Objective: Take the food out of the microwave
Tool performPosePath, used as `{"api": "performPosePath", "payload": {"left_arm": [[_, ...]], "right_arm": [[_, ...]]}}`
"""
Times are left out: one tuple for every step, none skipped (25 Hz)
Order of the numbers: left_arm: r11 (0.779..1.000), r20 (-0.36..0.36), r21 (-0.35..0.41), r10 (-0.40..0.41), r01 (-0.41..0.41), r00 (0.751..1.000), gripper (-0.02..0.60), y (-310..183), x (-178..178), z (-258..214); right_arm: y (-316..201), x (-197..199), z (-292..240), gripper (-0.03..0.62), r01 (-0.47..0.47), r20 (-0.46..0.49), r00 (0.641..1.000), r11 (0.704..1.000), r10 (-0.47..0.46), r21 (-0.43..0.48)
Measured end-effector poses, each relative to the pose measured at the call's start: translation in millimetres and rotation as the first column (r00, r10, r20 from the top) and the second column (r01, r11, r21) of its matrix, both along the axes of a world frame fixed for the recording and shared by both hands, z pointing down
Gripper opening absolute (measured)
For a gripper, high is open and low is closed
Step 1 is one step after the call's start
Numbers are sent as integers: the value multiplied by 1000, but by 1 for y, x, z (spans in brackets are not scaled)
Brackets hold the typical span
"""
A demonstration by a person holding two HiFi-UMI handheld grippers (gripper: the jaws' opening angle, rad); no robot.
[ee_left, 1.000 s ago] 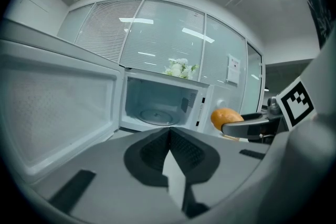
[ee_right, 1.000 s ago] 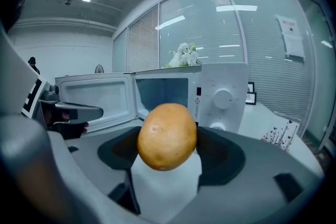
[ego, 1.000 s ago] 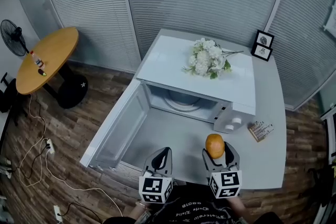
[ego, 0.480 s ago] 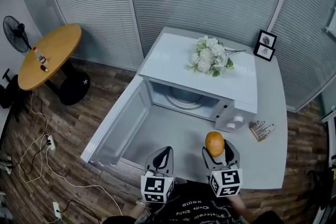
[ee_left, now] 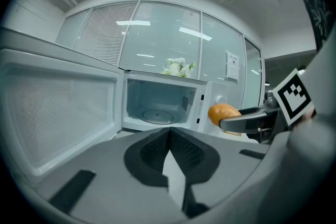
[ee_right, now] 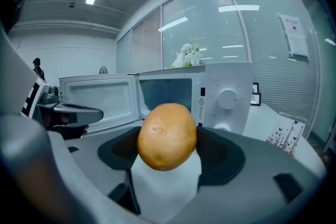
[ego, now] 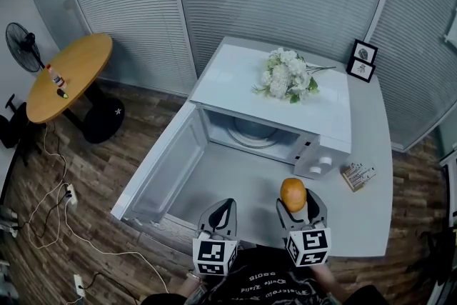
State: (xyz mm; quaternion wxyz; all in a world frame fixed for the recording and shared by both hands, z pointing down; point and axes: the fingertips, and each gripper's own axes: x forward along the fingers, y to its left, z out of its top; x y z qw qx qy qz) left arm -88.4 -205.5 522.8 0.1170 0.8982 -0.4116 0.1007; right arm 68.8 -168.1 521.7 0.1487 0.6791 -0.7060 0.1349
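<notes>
An orange bun-like food item point(ego: 293, 194) point(ee_right: 167, 136) point(ee_left: 223, 113) is held above the grey counter, in front of the microwave's control panel, with my right gripper point(ego: 294, 202) point(ee_right: 167, 145) shut on it. The white microwave point(ego: 285, 114) point(ee_left: 157, 102) point(ee_right: 210, 97) stands with its door point(ego: 161, 168) point(ee_left: 52, 107) swung wide to the left. Its cavity shows only the glass turntable point(ego: 250, 132) point(ee_left: 155, 115). My left gripper point(ego: 223, 209) point(ee_left: 169, 136) hovers near the counter's front edge, left of the right one, its jaws shut with nothing between them.
A white flower bouquet point(ego: 285, 82) lies on top of the microwave. Two small picture frames point(ego: 360, 59) stand at the counter's back right, and a small printed box point(ego: 356, 176) lies right of the microwave. A round wooden table point(ego: 68, 75) and a fan point(ego: 23, 48) stand far left.
Both grippers have stayed nearly still, the right one keeping hold of the food. The head view has shifted slightly.
</notes>
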Motion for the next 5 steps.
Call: {"api": "performPosePath", "payload": {"left_arm": [[1000, -3, -1, 0, 0, 1000, 8, 0, 1, -1], [1000, -4, -2, 0, 0, 1000, 8, 1, 1, -1], [1000, -3, -2, -1, 1, 1000, 8, 1, 1, -1], [1000, -2, -2, -4, 4, 1000, 8, 1, 1, 0], [1000, 0, -1, -6, 6, 1000, 8, 1, 0, 0]], "right_arm": [[0, 0, 0, 330, 0, 1, 1000, 1000, 0, 0], [0, 0, 1, 330, 2, 1, 1000, 1000, -2, 0], [0, 0, 1, 330, 3, 1, 1000, 1000, -3, 1], [-1, 0, 1, 330, 5, 0, 1000, 1000, -5, 1], [-1, 0, 1, 330, 7, 0, 1000, 1000, -7, 2]]}}
